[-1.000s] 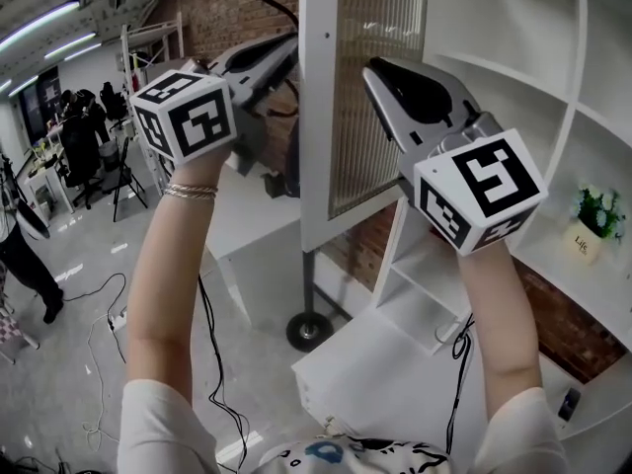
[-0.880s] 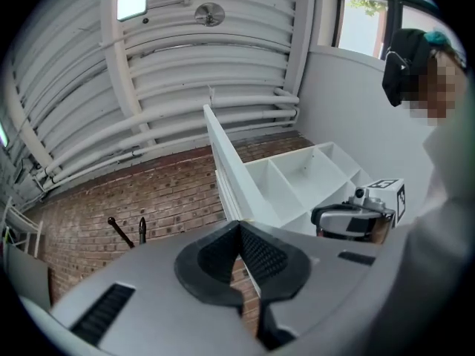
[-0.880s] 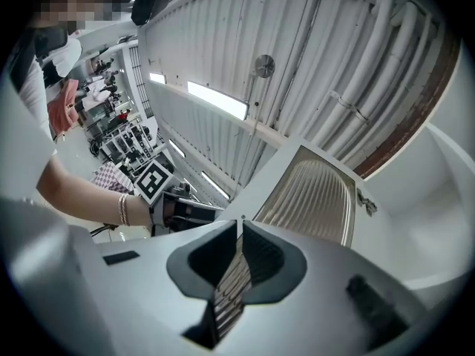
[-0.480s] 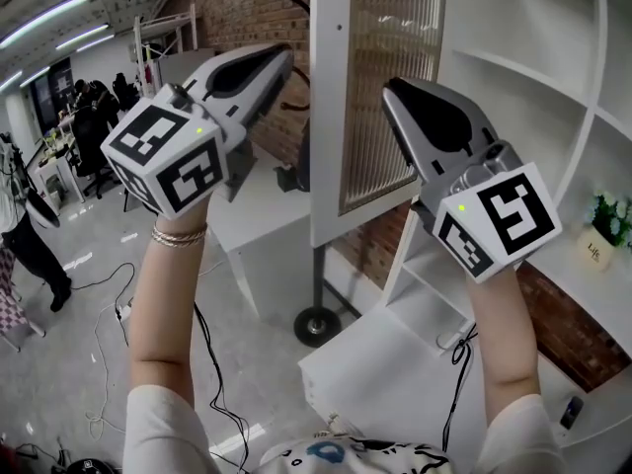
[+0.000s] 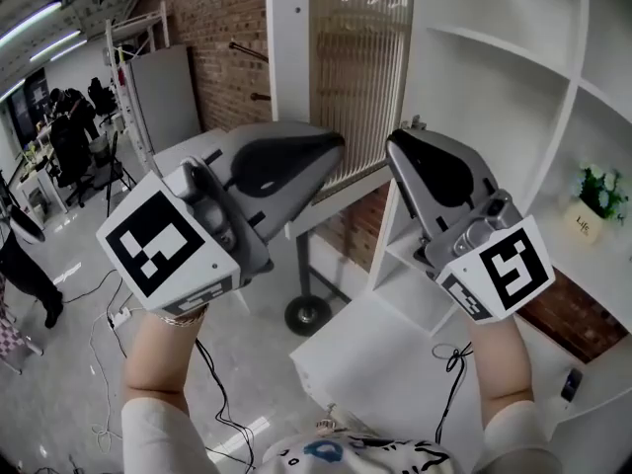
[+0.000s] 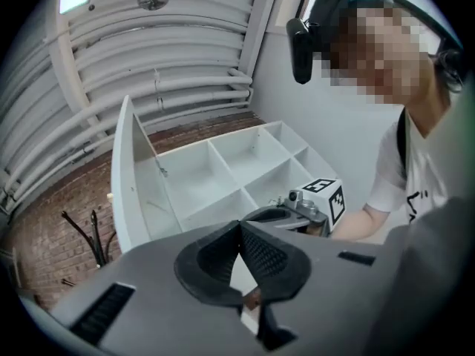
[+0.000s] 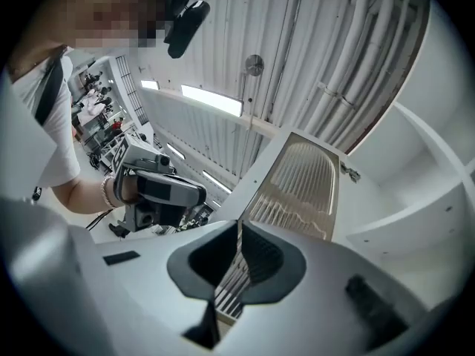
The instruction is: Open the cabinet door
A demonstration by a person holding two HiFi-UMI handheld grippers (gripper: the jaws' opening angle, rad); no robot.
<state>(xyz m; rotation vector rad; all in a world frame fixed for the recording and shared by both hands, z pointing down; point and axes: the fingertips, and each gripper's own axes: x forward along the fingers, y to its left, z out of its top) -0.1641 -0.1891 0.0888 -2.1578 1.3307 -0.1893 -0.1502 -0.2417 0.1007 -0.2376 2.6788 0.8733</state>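
Now that both hands have sunk lower and come away from the cabinet door (image 5: 351, 67), it stands swung wide off the white cabinet (image 5: 513, 77), its ribbed panel above the two tools. The left gripper (image 5: 331, 148) has its jaws pressed together on nothing; the right gripper (image 5: 398, 146) is likewise closed and empty. The opening looks done, with the hands withdrawing
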